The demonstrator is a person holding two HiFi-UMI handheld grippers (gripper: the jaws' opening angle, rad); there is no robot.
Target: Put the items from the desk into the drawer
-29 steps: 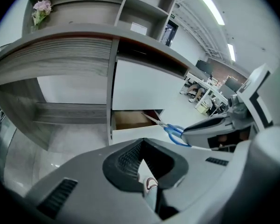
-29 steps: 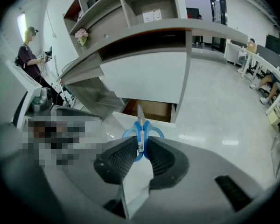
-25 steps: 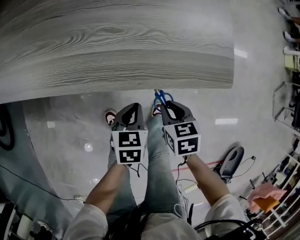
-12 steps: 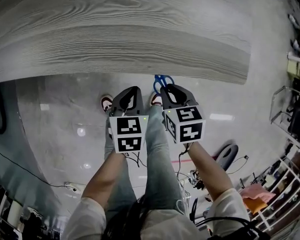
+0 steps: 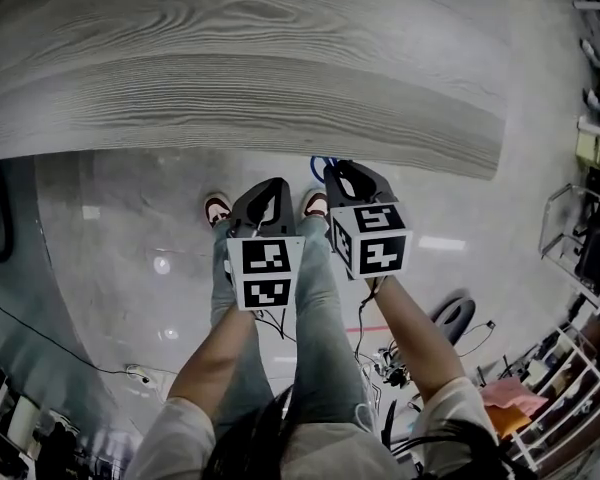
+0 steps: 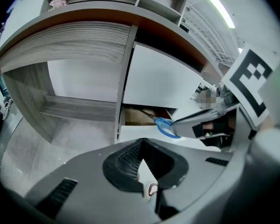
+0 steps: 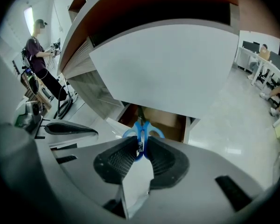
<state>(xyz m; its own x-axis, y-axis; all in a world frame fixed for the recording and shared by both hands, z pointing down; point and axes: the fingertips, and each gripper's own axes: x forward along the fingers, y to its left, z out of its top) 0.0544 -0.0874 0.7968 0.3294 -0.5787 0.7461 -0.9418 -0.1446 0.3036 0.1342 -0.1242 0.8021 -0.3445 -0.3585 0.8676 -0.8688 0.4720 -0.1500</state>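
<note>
Blue-handled scissors (image 7: 140, 130) are pinched by their handles in my right gripper (image 7: 140, 143), blades pointing ahead into an open drawer (image 7: 162, 121) with a brown inside, under the white desk front. In the head view only a bit of blue handle (image 5: 319, 162) shows past the right gripper (image 5: 346, 174), at the edge of the grey wood desk top (image 5: 230, 78). My left gripper (image 5: 266, 200) hangs just left of it, shut with nothing in it. The left gripper view shows its closed jaws (image 6: 142, 144), the scissors (image 6: 167, 125) and the drawer (image 6: 139, 115) beyond.
The person's legs and shoes (image 5: 218, 209) stand on a glossy grey floor below the grippers. Open grey shelving (image 6: 74, 101) lies left of the drawer. A person (image 7: 38, 55) stands far off at the left. Cables and racks (image 5: 570, 408) crowd the right of the floor.
Both grippers have moved forward toward the desk edge. The right one leads, and the scissors' handles are now mostly hidden under that edge.
</note>
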